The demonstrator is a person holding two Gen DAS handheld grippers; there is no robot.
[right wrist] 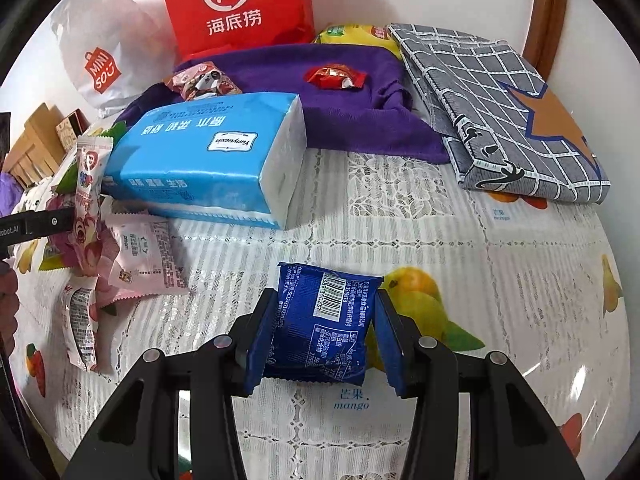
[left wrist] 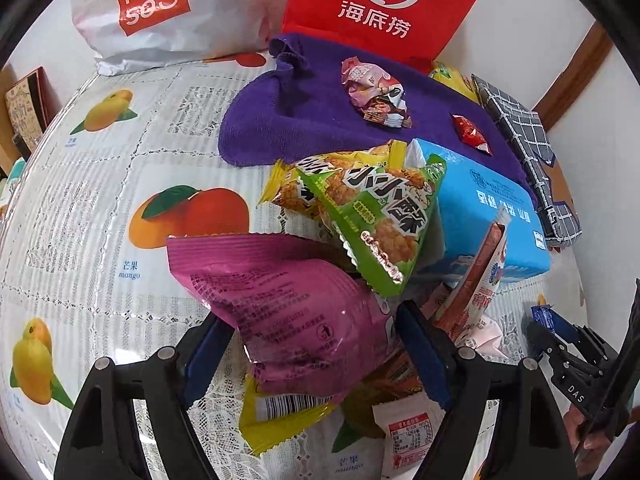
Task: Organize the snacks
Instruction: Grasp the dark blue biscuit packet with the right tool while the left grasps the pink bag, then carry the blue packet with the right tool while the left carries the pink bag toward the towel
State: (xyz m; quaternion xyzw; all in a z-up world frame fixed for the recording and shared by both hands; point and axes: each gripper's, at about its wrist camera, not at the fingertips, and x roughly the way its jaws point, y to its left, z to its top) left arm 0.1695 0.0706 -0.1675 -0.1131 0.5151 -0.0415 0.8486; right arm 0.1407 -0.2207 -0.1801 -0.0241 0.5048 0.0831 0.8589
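Observation:
A puffy purple-pink snack bag [left wrist: 296, 304] lies on a heap of snack packets, and my left gripper [left wrist: 316, 344] is shut on it, one blue pad against each side. Just beyond it are a green triangular rice-cracker pack [left wrist: 376, 216] and a yellow one [left wrist: 296, 188]. My right gripper [right wrist: 320, 336] is shut on a dark blue snack packet [right wrist: 324, 320] with a barcode, held just over the tablecloth. In the left wrist view that gripper [left wrist: 560, 340] shows at the right edge. Pink and white packets [right wrist: 148, 256] lie to its left.
A blue tissue pack [right wrist: 208, 160] lies mid-table beside a purple cloth [right wrist: 360, 120] bearing two small wrapped sweets. A red paper bag [right wrist: 236, 4] and a white shopping bag [left wrist: 168, 12] stand at the back. A folded grey checked cloth [right wrist: 500, 112] lies at the right.

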